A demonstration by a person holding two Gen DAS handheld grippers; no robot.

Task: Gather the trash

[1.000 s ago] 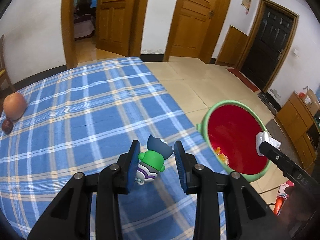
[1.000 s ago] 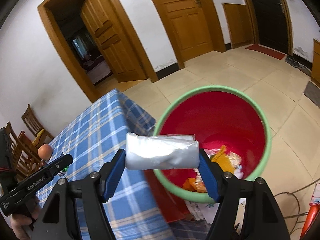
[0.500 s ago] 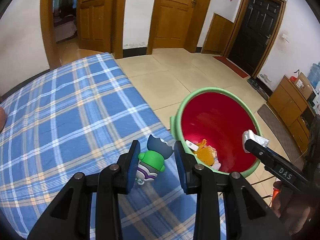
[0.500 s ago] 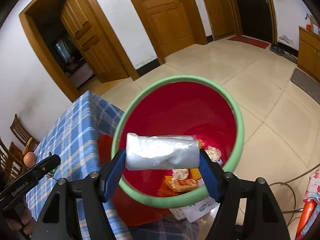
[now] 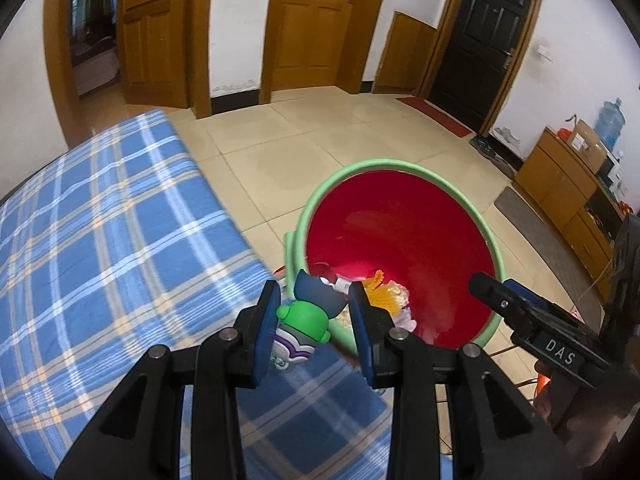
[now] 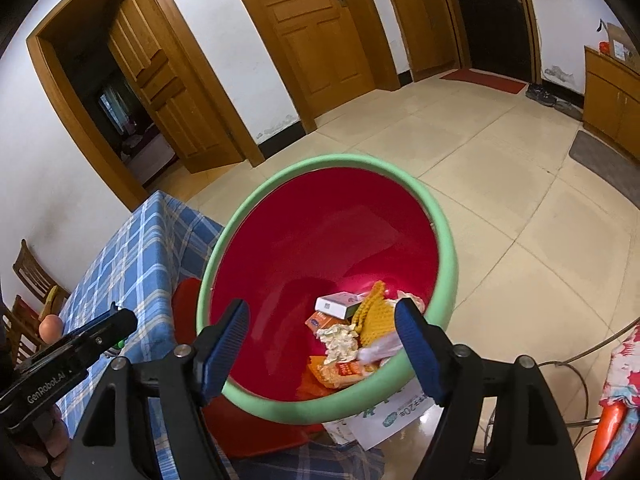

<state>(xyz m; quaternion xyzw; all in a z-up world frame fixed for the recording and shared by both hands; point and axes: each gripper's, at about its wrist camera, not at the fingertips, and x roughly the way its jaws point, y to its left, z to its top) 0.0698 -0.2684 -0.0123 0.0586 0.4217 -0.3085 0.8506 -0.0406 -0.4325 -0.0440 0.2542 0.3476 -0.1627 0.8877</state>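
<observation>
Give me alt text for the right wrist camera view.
The right tongs hang open and empty above a red bin with a green rim holding wrappers, a small white box and tissue. A blue plaid tablecloth lies to the left.

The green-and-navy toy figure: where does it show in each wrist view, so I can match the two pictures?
Left wrist view: the toy figure sits low and centre, between the fingers of the left gripper, just before the bin's near rim.
Right wrist view: only a green sliver by the left gripper's tip, at the left edge; the figure itself cannot be made out.
Shared landmark: the red bin with the green rim.
</observation>
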